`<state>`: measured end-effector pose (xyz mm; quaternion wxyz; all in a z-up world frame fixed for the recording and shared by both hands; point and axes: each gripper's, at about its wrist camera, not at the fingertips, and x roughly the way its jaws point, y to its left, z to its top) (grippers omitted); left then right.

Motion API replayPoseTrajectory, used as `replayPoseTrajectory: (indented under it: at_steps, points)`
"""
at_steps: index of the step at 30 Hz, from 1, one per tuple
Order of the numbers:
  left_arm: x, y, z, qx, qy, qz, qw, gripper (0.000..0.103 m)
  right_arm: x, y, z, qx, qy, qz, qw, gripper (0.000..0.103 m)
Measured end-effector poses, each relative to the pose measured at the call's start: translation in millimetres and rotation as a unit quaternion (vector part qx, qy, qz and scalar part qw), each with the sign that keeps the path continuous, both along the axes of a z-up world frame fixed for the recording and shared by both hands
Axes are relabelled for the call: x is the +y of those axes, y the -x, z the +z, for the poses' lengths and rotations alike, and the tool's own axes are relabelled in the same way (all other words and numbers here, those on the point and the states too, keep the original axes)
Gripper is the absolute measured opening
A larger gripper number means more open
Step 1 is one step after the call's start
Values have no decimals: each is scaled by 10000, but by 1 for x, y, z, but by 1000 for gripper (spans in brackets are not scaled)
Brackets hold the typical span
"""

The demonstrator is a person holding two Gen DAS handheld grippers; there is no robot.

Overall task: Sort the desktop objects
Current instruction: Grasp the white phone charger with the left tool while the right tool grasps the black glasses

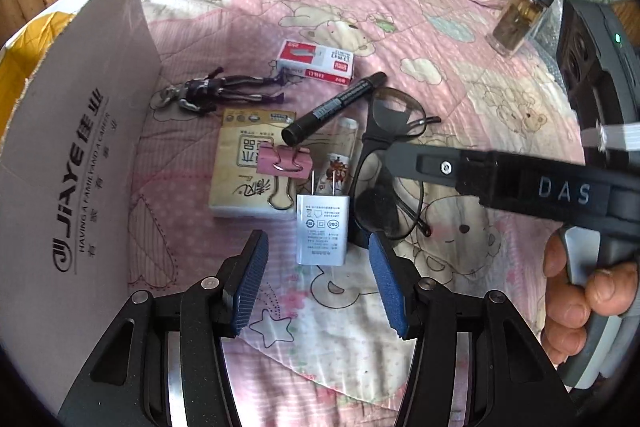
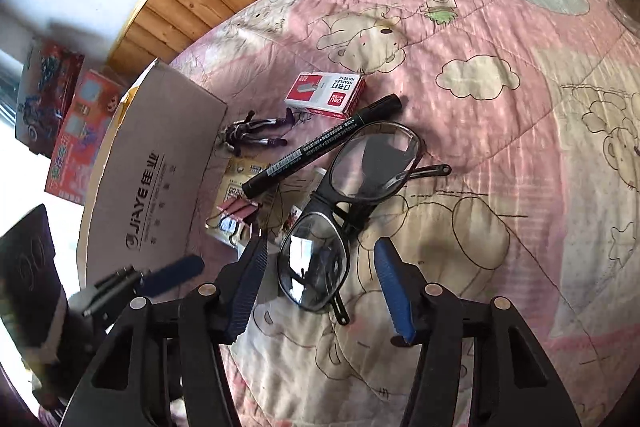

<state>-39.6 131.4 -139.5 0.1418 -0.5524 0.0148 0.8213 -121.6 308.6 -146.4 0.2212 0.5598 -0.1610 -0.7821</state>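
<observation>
A white charger plug (image 1: 322, 230) lies on the pink quilt between the open jaws of my left gripper (image 1: 318, 265). Black glasses (image 2: 352, 195) lie between the open jaws of my right gripper (image 2: 320, 273); the glasses also show in the left wrist view (image 1: 394, 143). Behind them lie a black marker (image 1: 334, 107), a pink binder clip (image 1: 282, 167) on a tissue pack (image 1: 244, 171), a staples box (image 1: 318, 61) and a dark toy figure (image 1: 222, 91). The right gripper's arm (image 1: 520, 183) crosses the left wrist view above the glasses.
A grey cardboard box (image 1: 72, 163) with a yellow inside stands at the left. A glass jar (image 1: 520, 15) stands at the far right. A wooden wall runs behind the bed. Colourful toy boxes (image 2: 64, 115) stand beyond the cardboard box.
</observation>
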Motion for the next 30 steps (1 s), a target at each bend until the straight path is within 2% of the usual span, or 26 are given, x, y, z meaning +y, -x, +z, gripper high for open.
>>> replayPoseTrajectory:
  at_steps: [3,5,7,9,11,12,13,14,18,22,24,25,27,28,30]
  points:
    - [4,6,-16,-57,159,68,9998,55,-10,10,-11,-121,44,6,9999,57]
    - [3,11,-25,-26,229,201,9995,55,-19,14,-21,-154,-119,45,9998,57]
    - [1,16,-30,76,196,273,9994,55,-23,15,-22,13,-154,37,9999,56]
    - [2,19,-30,160,203,236,9994,52,-25,15,-20,110,-313,52,9994,43]
    - [0,20,-28,196,46,229,9995,41,-17,17,-19,82,-135,-5,9999,36]
    - [0,20,-27,202,52,208,9996,32,-14,18,-17,56,-54,-44,10000,35]
    - [0,19,-26,200,52,191,9996,31,-10,19,-15,41,-1,-80,10000,29]
    - [-1,18,-25,185,0,199,9996,31,-9,19,-11,68,22,-86,9999,10]
    - [-2,14,-21,91,-147,236,9996,31,-8,14,0,148,4,-10,9999,4]
    - [-1,10,-23,-1,-197,241,9995,31,-7,14,-8,45,12,-64,10000,11]
    - [-1,7,-25,-47,-199,215,9996,31,-8,17,-8,54,226,-135,9996,19]
    - [0,6,-25,-39,-176,216,9996,31,-10,18,-8,36,313,-129,9994,32]
    - [0,6,-26,-29,-170,206,9996,31,-19,20,-5,114,292,-10,9995,44]
    - [0,5,-26,-29,-180,205,9996,31,-26,20,-3,148,246,75,9996,54]
    - [-3,6,-27,-57,-233,236,9994,31,-30,17,0,225,144,164,9995,56]
